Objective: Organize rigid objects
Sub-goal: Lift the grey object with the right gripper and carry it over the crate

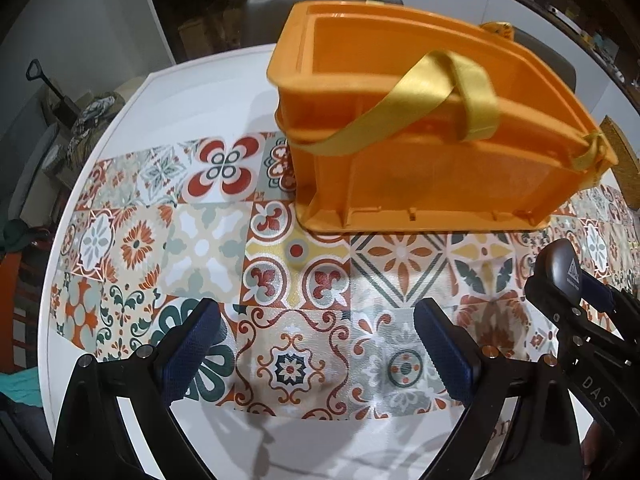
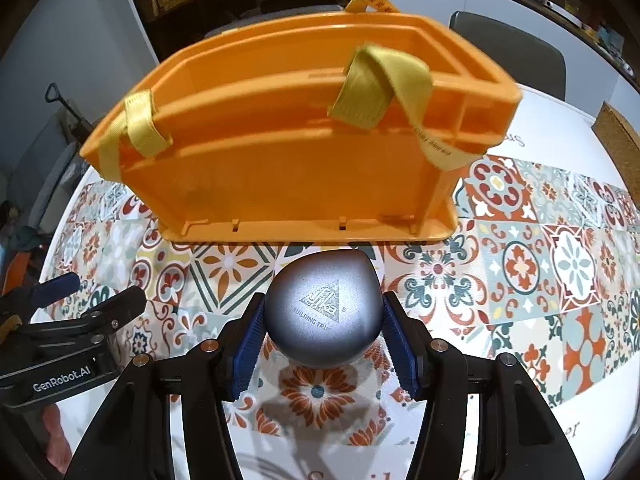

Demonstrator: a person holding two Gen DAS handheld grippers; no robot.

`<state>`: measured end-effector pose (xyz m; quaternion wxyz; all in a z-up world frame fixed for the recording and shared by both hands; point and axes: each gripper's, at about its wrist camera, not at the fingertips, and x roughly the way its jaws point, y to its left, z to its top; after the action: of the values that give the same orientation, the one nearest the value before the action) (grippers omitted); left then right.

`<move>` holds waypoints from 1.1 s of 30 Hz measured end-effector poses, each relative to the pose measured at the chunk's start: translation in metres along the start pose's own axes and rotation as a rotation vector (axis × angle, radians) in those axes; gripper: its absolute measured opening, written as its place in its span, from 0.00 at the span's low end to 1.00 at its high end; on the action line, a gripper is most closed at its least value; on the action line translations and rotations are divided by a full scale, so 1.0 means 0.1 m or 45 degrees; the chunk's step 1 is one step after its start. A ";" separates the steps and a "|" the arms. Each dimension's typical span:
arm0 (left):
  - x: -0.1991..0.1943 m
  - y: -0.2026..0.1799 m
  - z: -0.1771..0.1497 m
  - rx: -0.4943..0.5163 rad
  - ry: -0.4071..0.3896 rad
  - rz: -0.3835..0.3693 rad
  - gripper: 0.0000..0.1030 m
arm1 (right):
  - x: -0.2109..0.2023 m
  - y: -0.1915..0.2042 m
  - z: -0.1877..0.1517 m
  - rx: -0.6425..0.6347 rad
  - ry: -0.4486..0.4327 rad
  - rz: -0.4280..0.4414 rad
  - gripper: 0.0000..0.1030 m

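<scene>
An orange plastic bin (image 1: 432, 132) with yellow straps (image 1: 440, 88) stands on the patterned tablecloth (image 1: 200, 248); it also shows in the right wrist view (image 2: 304, 152). My right gripper (image 2: 323, 320) is shut on a grey rounded case (image 2: 323, 312) with a triangle logo, held just in front of the bin's near wall. The case and right gripper show at the right edge of the left wrist view (image 1: 560, 272). My left gripper (image 1: 316, 344) is open and empty above the cloth, left of the right one and short of the bin.
The round white table's edge (image 1: 132, 92) curves at the left. A grey chair (image 2: 508, 48) stands behind the table. A cork board (image 2: 616, 136) lies at the right. The left gripper body (image 2: 76, 332) sits low left in the right wrist view.
</scene>
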<state>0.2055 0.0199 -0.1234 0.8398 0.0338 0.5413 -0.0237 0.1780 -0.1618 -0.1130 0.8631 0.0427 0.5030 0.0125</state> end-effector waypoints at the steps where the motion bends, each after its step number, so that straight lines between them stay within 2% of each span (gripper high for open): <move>1: -0.03 0.00 0.00 0.000 -0.008 -0.004 0.96 | -0.04 -0.01 0.01 0.001 -0.008 0.004 0.55; 19: -0.38 0.02 0.09 -0.006 -0.101 -0.022 0.96 | -0.39 0.10 0.16 -0.011 -0.117 0.025 0.55; 33: -0.65 -0.01 0.30 0.010 -0.196 -0.034 0.96 | -0.60 0.10 0.34 0.000 -0.178 0.046 0.55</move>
<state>0.2062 0.0167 -0.0521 0.8785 0.0280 0.4753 -0.0394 0.1781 -0.1579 -0.0431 0.8959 0.0525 0.4405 0.0253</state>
